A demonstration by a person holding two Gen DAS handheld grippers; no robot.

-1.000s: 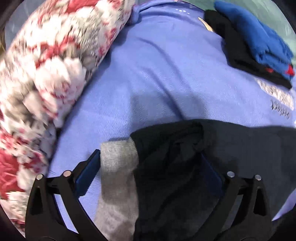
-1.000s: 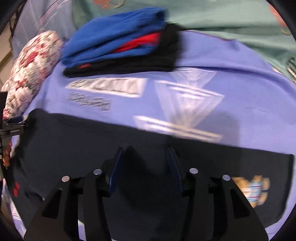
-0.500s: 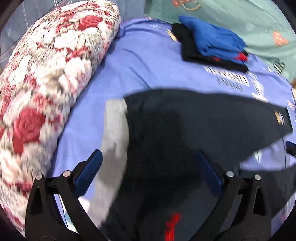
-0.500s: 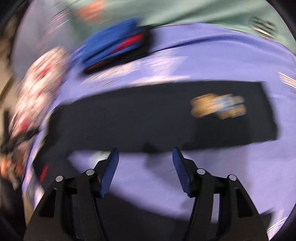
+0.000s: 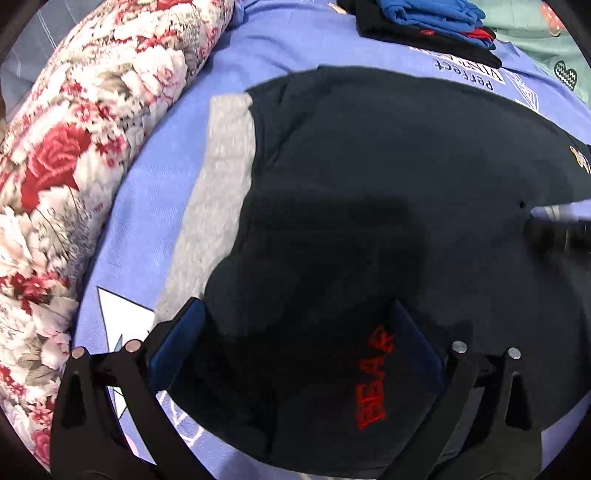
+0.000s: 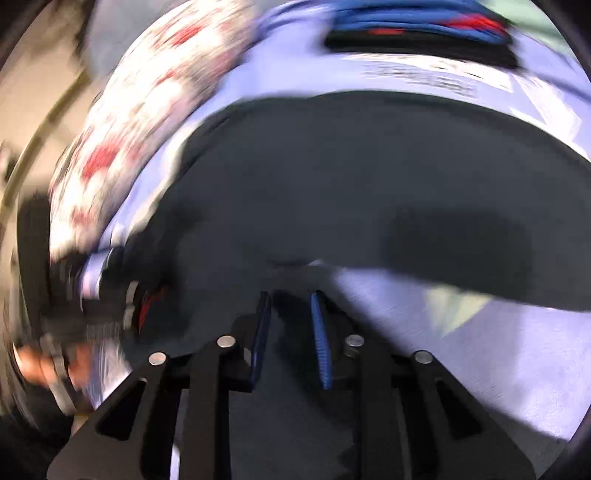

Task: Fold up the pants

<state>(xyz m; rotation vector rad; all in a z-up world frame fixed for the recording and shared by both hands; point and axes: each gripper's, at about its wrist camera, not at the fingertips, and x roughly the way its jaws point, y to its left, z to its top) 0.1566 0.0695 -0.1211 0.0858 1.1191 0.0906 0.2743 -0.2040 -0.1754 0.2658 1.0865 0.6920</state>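
Right gripper (image 6: 290,310): has just clamped down on dark cloth of the pants (image 6: 369,177) near the crotch.
Left gripper (image 5: 295,336): spread wide over the near hip by the red lettering (image 5: 373,380), gripping nothing.
Pants: flat on the blue sheet (image 5: 258,48), grey waistband (image 5: 218,162) to the left.
Progress: seemingly spread, not yet folded — every fold remains.
Views: left sharp; right blurred — shows the floral pillow (image 5: 92,122) only as smear.

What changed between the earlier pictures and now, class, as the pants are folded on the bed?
The right gripper has just been closing, its jaws now pinching the dark pants near the crotch. The left gripper let go of the grey waistband and drew back, open. The floral pillow and folded clothes stayed put.
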